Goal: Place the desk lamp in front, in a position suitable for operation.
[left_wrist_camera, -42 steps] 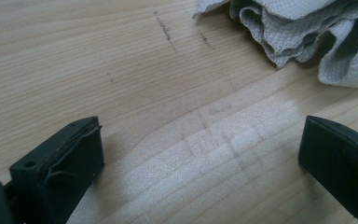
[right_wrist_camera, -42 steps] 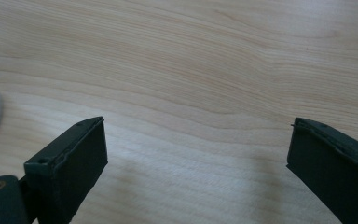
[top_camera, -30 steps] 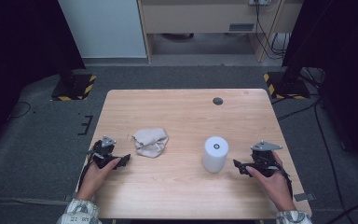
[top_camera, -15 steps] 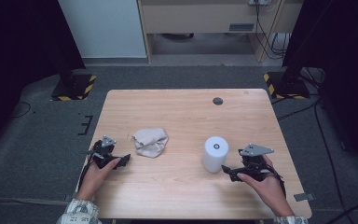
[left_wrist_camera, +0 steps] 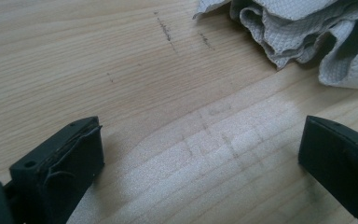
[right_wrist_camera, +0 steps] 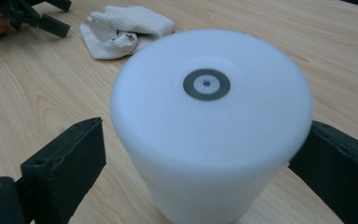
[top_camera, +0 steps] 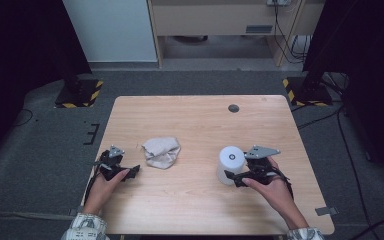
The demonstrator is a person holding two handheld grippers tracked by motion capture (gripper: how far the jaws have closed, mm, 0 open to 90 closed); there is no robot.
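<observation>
A white cylinder (top_camera: 231, 162) with a small grey ring on its top stands upright on the wooden table (top_camera: 195, 120). My right gripper (top_camera: 233, 173) is open, and its two jaws stand on either side of the white cylinder (right_wrist_camera: 209, 126), with a small gap at the left jaw. A crumpled off-white cloth (top_camera: 161, 152) lies left of centre. My left gripper (top_camera: 131, 170) rests open on the table just left of the cloth. In the left gripper view, bare wood lies between the jaws of that gripper (left_wrist_camera: 200, 154), with the cloth (left_wrist_camera: 307, 37) ahead at the upper right.
A small dark round hole (top_camera: 233, 108) sits in the table's far right part. Beyond the table, yellow-and-black striped stand bases (top_camera: 75, 95) (top_camera: 305, 90) rest on the grey floor. The other hand's gripper (right_wrist_camera: 28, 16) and the cloth (right_wrist_camera: 123, 25) appear behind the cylinder.
My right gripper has moved left across the table up to the white cylinder, so its jaws now flank it. The left gripper and cloth have stayed put.
</observation>
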